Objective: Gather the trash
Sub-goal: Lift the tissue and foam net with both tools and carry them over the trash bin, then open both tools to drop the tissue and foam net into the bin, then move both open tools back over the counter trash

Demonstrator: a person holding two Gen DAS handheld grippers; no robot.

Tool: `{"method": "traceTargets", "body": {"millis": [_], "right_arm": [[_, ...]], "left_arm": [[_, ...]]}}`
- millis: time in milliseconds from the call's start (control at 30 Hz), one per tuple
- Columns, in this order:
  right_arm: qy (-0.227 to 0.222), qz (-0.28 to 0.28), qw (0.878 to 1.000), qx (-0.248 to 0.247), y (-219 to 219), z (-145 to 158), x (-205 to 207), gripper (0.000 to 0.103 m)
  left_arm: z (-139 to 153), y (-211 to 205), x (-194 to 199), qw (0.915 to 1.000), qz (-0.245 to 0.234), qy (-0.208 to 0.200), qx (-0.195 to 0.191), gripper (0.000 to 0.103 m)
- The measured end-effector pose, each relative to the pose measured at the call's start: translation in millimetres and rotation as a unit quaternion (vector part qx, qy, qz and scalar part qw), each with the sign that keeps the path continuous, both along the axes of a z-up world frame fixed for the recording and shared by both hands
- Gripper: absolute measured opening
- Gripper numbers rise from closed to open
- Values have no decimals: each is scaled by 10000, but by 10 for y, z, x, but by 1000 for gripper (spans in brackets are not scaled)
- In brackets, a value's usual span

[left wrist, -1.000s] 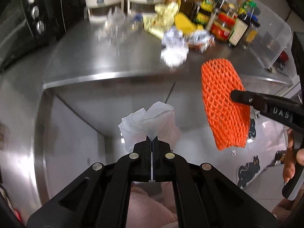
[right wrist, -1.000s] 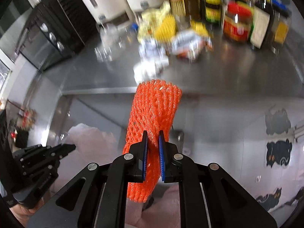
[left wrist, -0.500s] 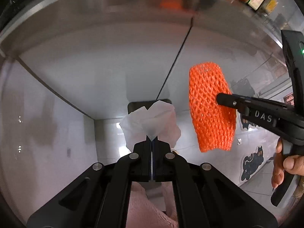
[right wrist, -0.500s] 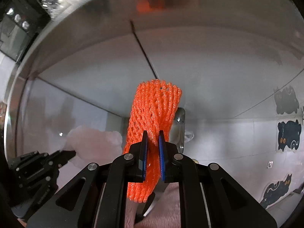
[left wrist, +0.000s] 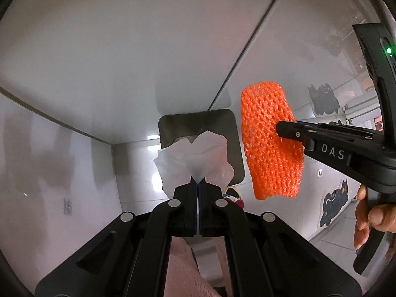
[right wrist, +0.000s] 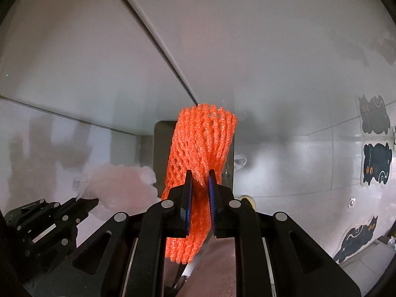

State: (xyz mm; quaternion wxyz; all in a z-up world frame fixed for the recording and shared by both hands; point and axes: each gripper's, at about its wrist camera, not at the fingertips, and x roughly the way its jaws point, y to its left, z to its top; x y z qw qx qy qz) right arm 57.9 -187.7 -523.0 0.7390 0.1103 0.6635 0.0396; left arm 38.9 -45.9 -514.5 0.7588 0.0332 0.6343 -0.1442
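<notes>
A crumpled white tissue [left wrist: 191, 159] is pinched at its lower edge between the fingers of the left gripper [left wrist: 198, 188], which are pressed together on it with only a thin slit between them. The tissue fans out above the fingertips and hangs in the air over a square bin [left wrist: 236, 133] with rounded corners that stands on the floor against a stainless steel cabinet front [left wrist: 123, 49]; something pale shows inside the bin's opening, too hidden to name.

Just to the right of the tissue, an orange foam net sleeve [left wrist: 271, 143] is clamped near its middle by the fingers of the right gripper [left wrist: 282, 129], whose side carries the letters DAS. In the right wrist view the same sleeve [right wrist: 200, 153] bulges above and below the right gripper [right wrist: 200, 188], the blue-padded fingers squeezing it flat between them, and it hangs in front of the bin [right wrist: 160, 148]. The left gripper [right wrist: 94, 200] appears at lower left there with the tissue [right wrist: 121, 185] as a blurred pale mass.

A bare hand [left wrist: 371, 220] grips the right gripper's handle. Black cat stickers [right wrist: 376, 165] mark the floor tiles at right.
</notes>
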Motion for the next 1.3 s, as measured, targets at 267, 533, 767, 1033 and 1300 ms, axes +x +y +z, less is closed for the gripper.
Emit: {"method": "traceTargets", "body": {"millis": [267, 533, 767, 1033, 1300], "right_arm": [[242, -215, 9994, 105, 83, -41, 138, 29], [150, -395, 9990, 143, -38, 136, 183, 57], [-261, -255, 9993, -65, -41, 638, 84, 92], [-1033, -130, 9945, 92, -233, 1620, -160, 96], [-1865, -220, 9820, -211, -550, 2567, -78, 96]], "left_arm": [[-140, -3, 119, 9997, 101, 151, -135, 2], [-48, 53, 182, 9998, 187, 57, -61, 49], [388, 162, 117, 9996, 104, -246, -62, 81], [1195, 318, -25, 9973, 52, -730, -86, 90], [2131, 224, 15, 9868, -152, -1598, -219, 94]]}}
